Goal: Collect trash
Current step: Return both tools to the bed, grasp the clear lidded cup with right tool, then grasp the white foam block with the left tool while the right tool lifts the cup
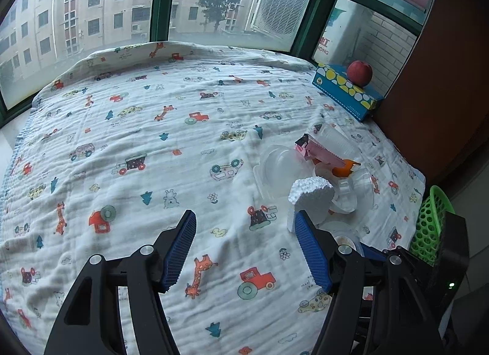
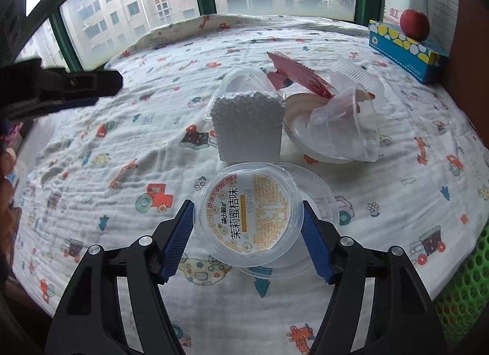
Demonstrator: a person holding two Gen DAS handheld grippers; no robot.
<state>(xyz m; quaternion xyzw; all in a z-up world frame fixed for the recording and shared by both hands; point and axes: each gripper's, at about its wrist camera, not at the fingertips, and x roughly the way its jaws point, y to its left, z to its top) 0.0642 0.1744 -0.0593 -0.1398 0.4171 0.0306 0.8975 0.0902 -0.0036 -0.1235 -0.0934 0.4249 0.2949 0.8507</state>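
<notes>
White muslin cloth printed with cartoon cars, giraffes and trees: spread over the whole surface under the window.

Green perforated plastic basket: at the cloth's right edge.

Blue tissue box with yellow and white ovals: far right corner, red apple on top.

Trash pile, right of centre: white foam block standing upright; clear crushed plastic cups tipped on their sides; pink sawtooth-edged wrapper lying behind.

Round clear plastic lid with orange-and-white printed label: flat on the cloth, label up, no long axis, printed text running sideways; nearest piece of the pile.

Right gripper: fingers spread wide, lid between the blue pads; contact cannot be told.

Left gripper: fingers wide apart, holding nothing, over bare cloth, foam block just beyond the right fingertip.
</notes>
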